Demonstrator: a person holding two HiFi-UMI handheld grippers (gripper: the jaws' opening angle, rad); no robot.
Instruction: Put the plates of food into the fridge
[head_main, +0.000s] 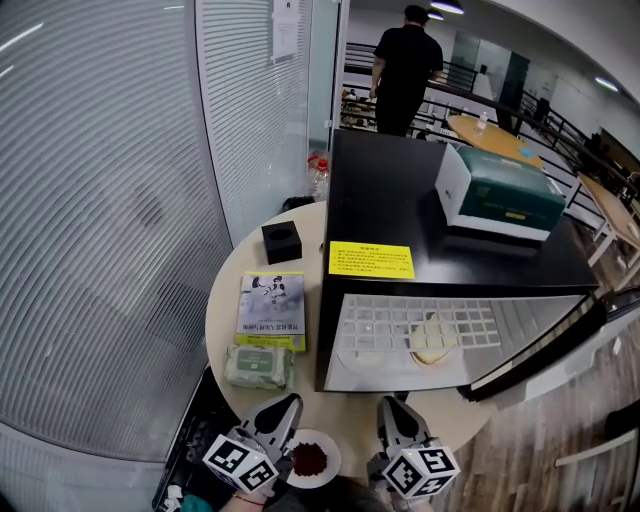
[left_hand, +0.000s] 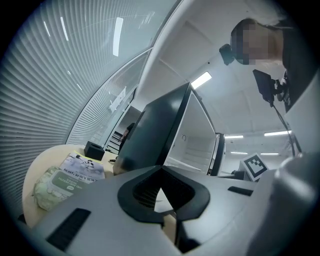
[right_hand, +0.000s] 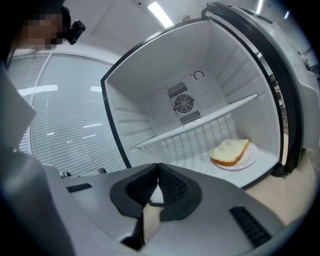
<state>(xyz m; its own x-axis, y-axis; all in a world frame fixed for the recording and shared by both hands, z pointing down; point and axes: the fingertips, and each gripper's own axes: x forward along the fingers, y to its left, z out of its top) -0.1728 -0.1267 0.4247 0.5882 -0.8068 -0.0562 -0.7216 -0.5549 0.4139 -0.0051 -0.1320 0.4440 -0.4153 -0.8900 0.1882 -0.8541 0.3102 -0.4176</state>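
The black mini fridge (head_main: 430, 220) stands on the round table with its door (head_main: 545, 345) swung open to the right. On its floor, at the right, lies a white plate with a slice of bread (head_main: 433, 338) (right_hand: 231, 152), under a wire shelf (right_hand: 200, 122). A small plate of dark red food (head_main: 313, 459) rests on the table's front edge between my two grippers. My left gripper (head_main: 292, 400) (left_hand: 160, 172) is just left of that plate, shut and empty. My right gripper (head_main: 388, 402) (right_hand: 159, 167) points into the fridge, also shut with nothing in it.
Left of the fridge lie a black box (head_main: 281, 241), a book (head_main: 271, 308) and a pack of wipes (head_main: 259, 366). A green and white carton (head_main: 500, 195) sits on the fridge top. A person (head_main: 405, 65) stands far behind. A glass wall with blinds (head_main: 120, 220) runs along the left.
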